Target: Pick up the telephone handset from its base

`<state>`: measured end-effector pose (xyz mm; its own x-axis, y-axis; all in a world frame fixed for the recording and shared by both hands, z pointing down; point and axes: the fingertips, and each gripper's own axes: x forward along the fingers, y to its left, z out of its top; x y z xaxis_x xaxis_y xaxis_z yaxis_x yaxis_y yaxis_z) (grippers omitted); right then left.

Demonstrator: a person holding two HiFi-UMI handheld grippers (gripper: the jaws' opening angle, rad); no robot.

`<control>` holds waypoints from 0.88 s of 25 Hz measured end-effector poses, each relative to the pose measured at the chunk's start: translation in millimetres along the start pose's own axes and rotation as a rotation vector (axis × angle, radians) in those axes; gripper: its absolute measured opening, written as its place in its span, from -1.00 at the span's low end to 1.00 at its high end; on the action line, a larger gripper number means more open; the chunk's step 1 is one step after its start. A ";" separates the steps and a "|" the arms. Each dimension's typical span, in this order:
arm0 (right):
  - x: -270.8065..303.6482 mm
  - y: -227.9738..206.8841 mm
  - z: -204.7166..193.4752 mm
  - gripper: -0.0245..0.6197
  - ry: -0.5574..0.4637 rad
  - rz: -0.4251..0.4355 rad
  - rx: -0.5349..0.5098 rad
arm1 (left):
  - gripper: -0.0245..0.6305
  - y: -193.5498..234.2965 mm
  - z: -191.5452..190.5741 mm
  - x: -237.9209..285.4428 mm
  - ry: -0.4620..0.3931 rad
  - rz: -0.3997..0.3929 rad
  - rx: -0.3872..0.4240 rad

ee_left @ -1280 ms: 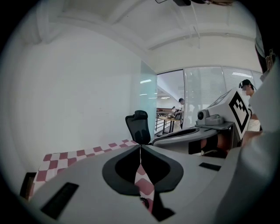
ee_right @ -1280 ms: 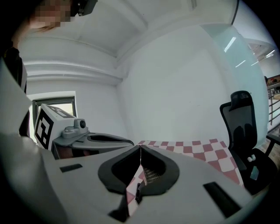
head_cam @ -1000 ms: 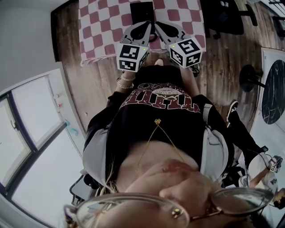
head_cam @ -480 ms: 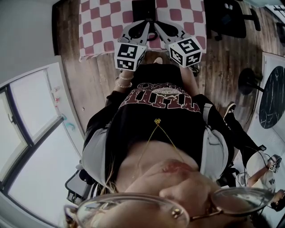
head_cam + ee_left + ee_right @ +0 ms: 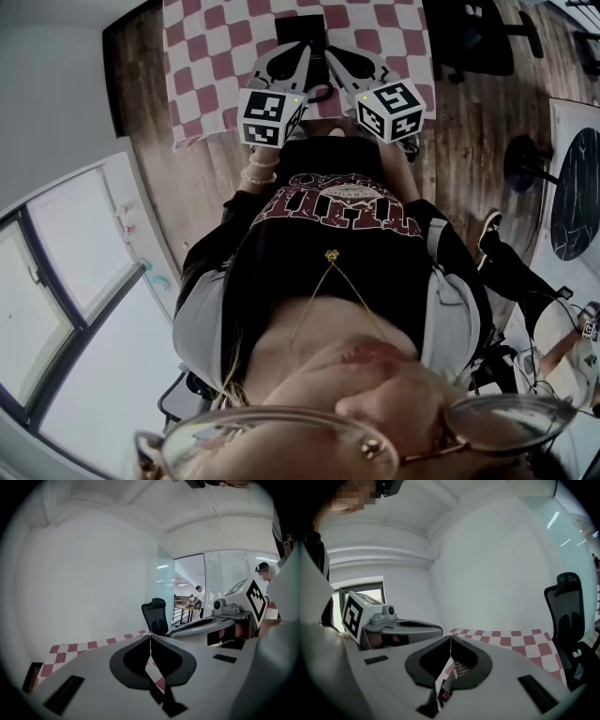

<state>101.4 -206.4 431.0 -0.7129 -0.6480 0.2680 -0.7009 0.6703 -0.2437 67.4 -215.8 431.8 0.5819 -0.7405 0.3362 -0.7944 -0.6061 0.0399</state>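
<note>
Hardly anything has moved in the last second: my left gripper (image 5: 150,638) and right gripper (image 5: 450,638) have only drifted slightly, each pair of fingers closed tip to tip on nothing. Only the head view shows the one black telephone (image 5: 300,28), handset indistinct from base, on the red-and-white checked bench (image 5: 206,56) just beyond my two grippers' converging tips. The right gripper view alone catches a grilled piece beneath its fingers.
</note>
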 end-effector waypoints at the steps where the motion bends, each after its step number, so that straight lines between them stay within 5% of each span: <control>1: 4.1 -1.3 1.3 -0.86 0.000 -0.004 0.002 | -0.89 4.1 1.0 2.6 0.000 -0.006 -0.001; 22: 90.8 -22.1 2.4 -0.86 0.060 -0.116 0.043 | -0.89 79.0 -14.3 36.9 0.059 -0.139 -0.034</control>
<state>52.1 -280.9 458.5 -0.6253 -0.6967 0.3514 -0.7798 0.5750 -0.2475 23.6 -286.8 460.7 0.6765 -0.6311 0.3794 -0.7128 -0.6907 0.1220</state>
